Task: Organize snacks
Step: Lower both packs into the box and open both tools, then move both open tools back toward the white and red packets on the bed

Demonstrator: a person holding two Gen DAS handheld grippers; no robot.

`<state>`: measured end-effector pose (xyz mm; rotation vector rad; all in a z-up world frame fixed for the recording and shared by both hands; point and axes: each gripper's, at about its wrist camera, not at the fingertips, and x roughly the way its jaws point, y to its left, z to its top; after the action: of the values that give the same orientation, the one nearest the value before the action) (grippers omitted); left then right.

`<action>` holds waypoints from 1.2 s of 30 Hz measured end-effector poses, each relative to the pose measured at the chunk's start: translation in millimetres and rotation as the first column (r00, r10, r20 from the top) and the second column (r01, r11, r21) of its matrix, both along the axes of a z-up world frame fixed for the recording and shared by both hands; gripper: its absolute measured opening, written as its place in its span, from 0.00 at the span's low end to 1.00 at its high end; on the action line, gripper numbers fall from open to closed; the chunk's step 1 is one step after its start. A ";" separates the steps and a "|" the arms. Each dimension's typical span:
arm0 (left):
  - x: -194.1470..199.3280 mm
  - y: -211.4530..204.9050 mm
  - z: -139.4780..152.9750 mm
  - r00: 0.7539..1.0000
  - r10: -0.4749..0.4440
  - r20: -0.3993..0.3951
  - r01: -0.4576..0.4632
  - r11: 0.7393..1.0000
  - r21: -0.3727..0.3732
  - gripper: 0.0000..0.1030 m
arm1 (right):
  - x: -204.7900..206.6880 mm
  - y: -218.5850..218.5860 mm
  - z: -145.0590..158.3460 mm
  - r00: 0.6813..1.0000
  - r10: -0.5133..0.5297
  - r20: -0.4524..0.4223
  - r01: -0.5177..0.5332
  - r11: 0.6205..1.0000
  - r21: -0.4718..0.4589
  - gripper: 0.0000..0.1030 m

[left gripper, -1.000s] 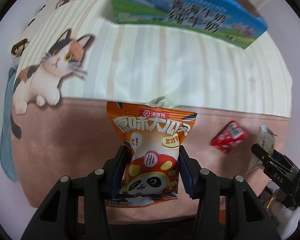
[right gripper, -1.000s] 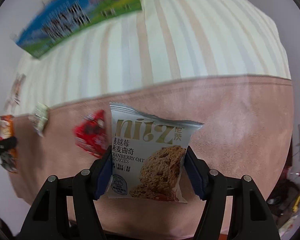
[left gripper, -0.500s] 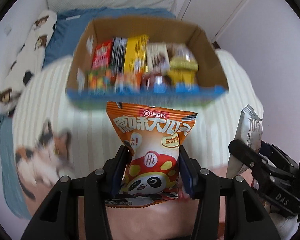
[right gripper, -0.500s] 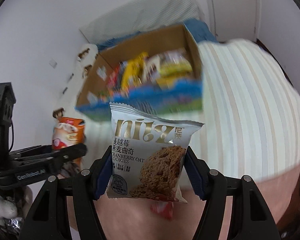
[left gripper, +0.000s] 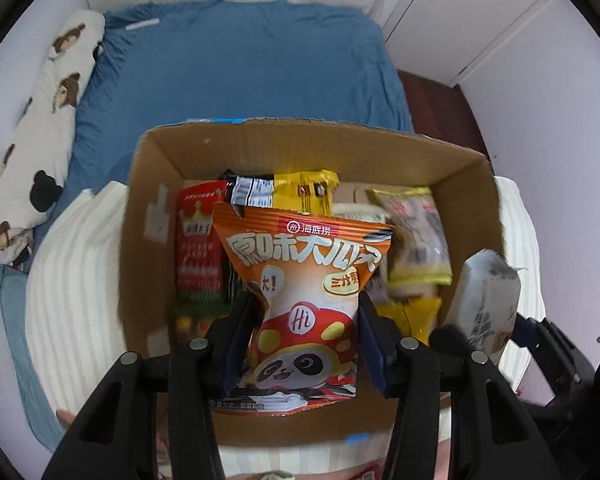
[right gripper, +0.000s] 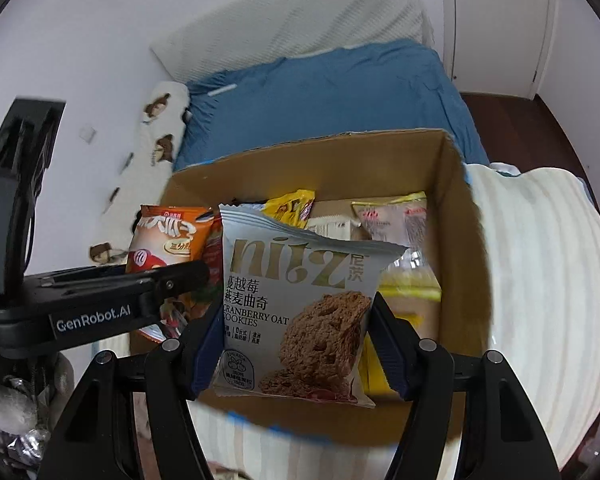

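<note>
Both grippers hang over the cardboard box (left gripper: 148, 216), which sits on a cream striped blanket (left gripper: 72, 300) with a blue bedsheet (left gripper: 240, 68) behind it. The left gripper (left gripper: 304, 344) is clamped on the orange panda snack bag (left gripper: 304, 280); the right gripper (right gripper: 292, 344) pinches the silver cranberry oat cookie packet (right gripper: 296, 304). White walls and a white door (right gripper: 500, 20) ring the bed, with a bear-print pillow (left gripper: 40, 120) along the left.

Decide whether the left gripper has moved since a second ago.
Yes. The left gripper, shut on the orange snack packet, has advanced from the pink blanket edge to above the cardboard box.
</note>
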<state>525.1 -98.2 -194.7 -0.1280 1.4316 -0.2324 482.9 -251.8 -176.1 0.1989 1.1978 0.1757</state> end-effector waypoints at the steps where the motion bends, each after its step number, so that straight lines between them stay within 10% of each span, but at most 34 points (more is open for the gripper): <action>1: 6.7 -0.5 -6.3 1.000 0.001 -0.015 -0.001 1.000 0.000 0.46 | 9.4 2.9 -7.3 1.000 0.003 -0.014 -0.004 1.000 -0.013 0.67; 6: 29.8 -4.9 -40.6 0.995 -0.017 -0.102 0.019 1.000 0.013 0.46 | 42.1 6.2 -51.3 0.993 -0.021 -0.113 0.016 0.999 -0.048 0.69; 9: 30.4 -5.7 -58.8 0.988 -0.023 -0.151 0.024 1.000 0.005 0.47 | 51.6 3.4 -76.0 0.978 -0.028 -0.208 0.018 0.999 -0.051 0.97; 13: 29.3 -3.3 -69.4 0.987 -0.026 -0.161 0.027 1.000 0.006 0.81 | 50.9 -3.9 -85.7 0.974 -0.042 -0.225 0.032 0.998 -0.049 0.97; 17: 25.6 1.0 -64.8 0.989 -0.006 -0.149 0.007 1.000 0.005 0.86 | 46.3 -9.1 -86.4 0.973 -0.059 -0.224 0.046 0.997 -0.063 0.97; 36: -66.9 11.8 38.6 0.985 0.009 0.171 -0.021 0.997 0.069 0.89 | -35.3 -5.1 -7.1 0.996 -0.052 -0.069 0.043 0.992 -0.121 0.97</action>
<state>458.2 -86.4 -156.1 -0.0598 1.2658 -0.1757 447.7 -256.9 -183.3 0.1295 1.2700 0.0550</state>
